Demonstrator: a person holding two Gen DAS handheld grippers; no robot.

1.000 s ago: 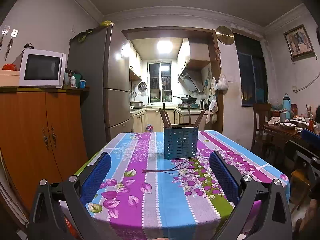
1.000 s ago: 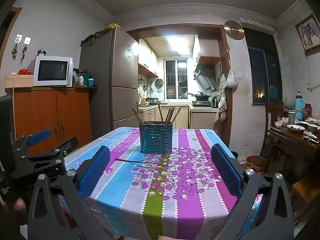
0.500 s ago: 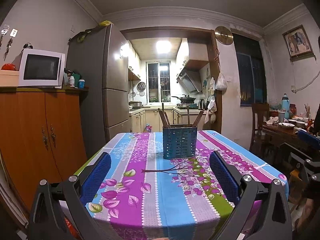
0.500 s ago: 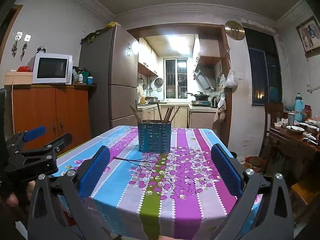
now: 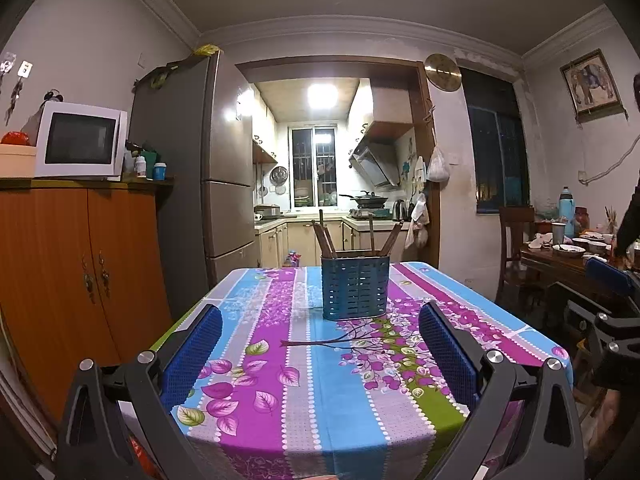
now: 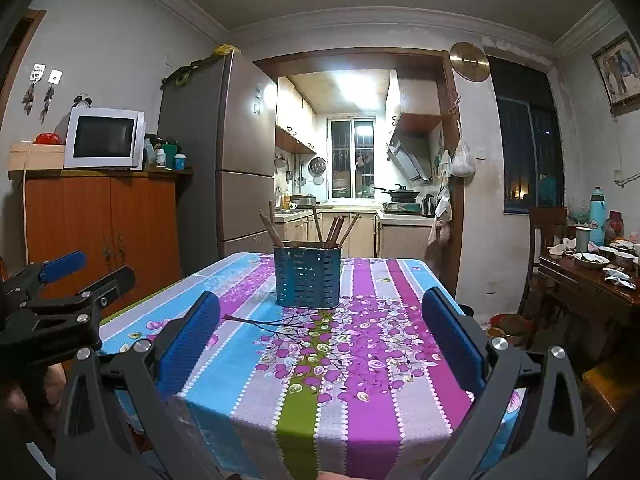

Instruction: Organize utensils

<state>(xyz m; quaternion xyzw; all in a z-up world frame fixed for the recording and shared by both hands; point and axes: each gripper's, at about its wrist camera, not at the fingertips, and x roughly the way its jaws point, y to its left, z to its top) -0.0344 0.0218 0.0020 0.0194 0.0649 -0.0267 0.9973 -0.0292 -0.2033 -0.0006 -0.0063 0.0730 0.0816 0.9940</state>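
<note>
A blue slotted utensil holder (image 5: 355,287) stands upright near the far middle of the table with the striped floral cloth (image 5: 304,384). Several brown chopsticks (image 5: 325,240) stick up out of it. It also shows in the right wrist view (image 6: 307,277) with the chopsticks (image 6: 332,230). My left gripper (image 5: 320,354) is open and empty, held over the near edge of the table, well short of the holder. My right gripper (image 6: 320,340) is open and empty at the near edge too. The left gripper (image 6: 76,280) shows at the left of the right wrist view.
An orange wooden cabinet (image 5: 76,280) with a white microwave (image 5: 80,144) stands left of the table, a grey fridge (image 5: 200,184) behind it. A second table with bowls and bottles (image 6: 592,264) and a chair stand at the right. The kitchen doorway lies beyond.
Both grippers have drifted slightly back and stayed open. The left gripper sits a little lower and further left in the right wrist view. The holder has not moved.
</note>
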